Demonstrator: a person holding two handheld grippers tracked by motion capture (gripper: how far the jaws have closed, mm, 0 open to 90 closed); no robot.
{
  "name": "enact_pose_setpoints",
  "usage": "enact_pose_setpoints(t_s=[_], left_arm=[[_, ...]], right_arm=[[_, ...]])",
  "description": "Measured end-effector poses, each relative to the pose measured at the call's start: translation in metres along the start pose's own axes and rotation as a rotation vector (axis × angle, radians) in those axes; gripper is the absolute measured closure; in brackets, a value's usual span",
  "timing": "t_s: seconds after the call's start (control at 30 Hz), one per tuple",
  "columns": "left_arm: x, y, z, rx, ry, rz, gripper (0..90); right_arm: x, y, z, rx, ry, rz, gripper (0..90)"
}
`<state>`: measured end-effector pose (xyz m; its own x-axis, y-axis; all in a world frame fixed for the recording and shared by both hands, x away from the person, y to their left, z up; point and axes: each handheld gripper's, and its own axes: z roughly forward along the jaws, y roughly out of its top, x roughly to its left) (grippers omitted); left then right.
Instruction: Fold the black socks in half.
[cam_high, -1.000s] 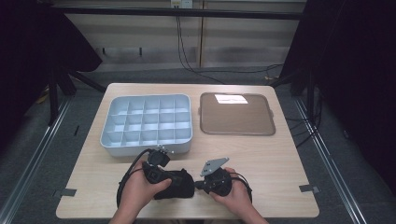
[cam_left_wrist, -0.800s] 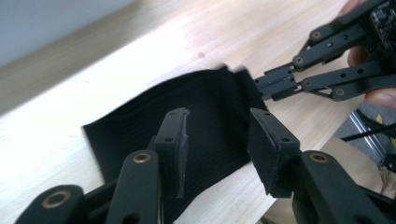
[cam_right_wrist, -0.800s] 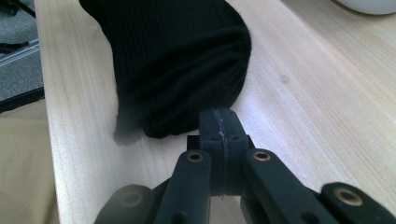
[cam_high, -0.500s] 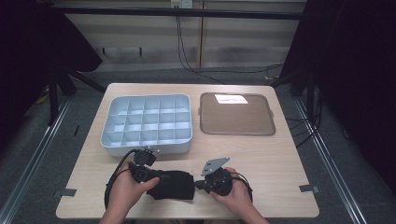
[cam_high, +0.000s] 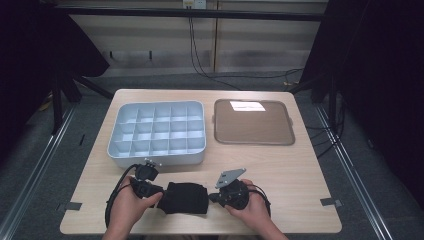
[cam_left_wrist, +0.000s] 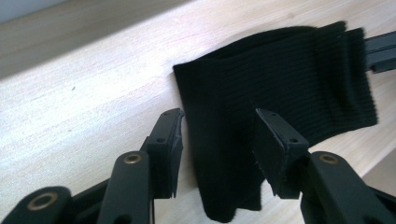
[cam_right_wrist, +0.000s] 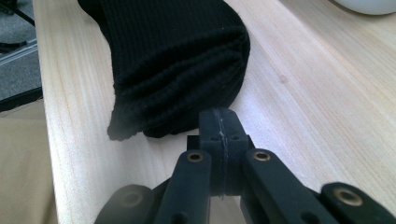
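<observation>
A folded black cloth (cam_high: 186, 198), ribbed like a knitted sock or sleeve, lies flat on the wooden worktop (cam_high: 295, 175), close to the worktop's near edge and just in front of the pale blue divided tray (cam_high: 157, 132). All places below are told from this cloth.

The left tool (cam_high: 161, 198) sits at the cloth's left end, held in the person's left hand (cam_high: 127, 205). In the left gripper view the left tool's (cam_left_wrist: 217, 140) two black jaws stand partly apart, one on each side of the cloth's near corner; the left jaw is beside the cloth's edge and the right jaw lies over the fabric. Its jaws have just been opening, with the cloth between them, and the pads do not press on it.

The right tool (cam_high: 212, 196) sits at the cloth's right end, held in the right hand (cam_high: 252, 210). In the right gripper view the right tool's (cam_right_wrist: 219, 123) jaws are pressed together with no gap, their tip just short of the cloth's bunched, layered end and holding nothing.

Behind the cloth and to the right, beside the divided tray, lies a brown flat tray (cam_high: 252, 122).
</observation>
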<state>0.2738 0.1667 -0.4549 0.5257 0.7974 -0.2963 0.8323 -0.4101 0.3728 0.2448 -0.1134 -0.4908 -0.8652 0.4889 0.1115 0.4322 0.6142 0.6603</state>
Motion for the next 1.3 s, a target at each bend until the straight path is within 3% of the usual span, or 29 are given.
enact_pose_setpoints(t_s=[0.33, 0.77, 0.93, 1.17, 1.3], left_arm=[[0.004, -0.004, 0.008, 0.011, 0.003, -0.022, 53.6], [0.004, -0.005, 0.014, 0.031, 0.025, -0.012, 56.5], [0.003, -0.005, 0.015, 0.046, 0.026, -0.016, 64.0], [0.001, -0.002, 0.013, 0.064, 0.004, -0.031, 81.9], [0.003, -0.001, 0.013, 0.069, -0.010, -0.039, 84.4]], right_arm=[[-0.002, 0.001, -0.004, -0.015, -0.006, 0.002, 90.0], [0.000, 0.006, -0.010, -0.039, 0.002, -0.003, 90.0], [0.004, 0.010, -0.012, -0.047, 0.008, -0.009, 90.0], [0.008, 0.012, -0.009, -0.044, 0.023, -0.017, 90.0], [0.008, 0.011, -0.006, -0.034, 0.022, -0.028, 90.0]])
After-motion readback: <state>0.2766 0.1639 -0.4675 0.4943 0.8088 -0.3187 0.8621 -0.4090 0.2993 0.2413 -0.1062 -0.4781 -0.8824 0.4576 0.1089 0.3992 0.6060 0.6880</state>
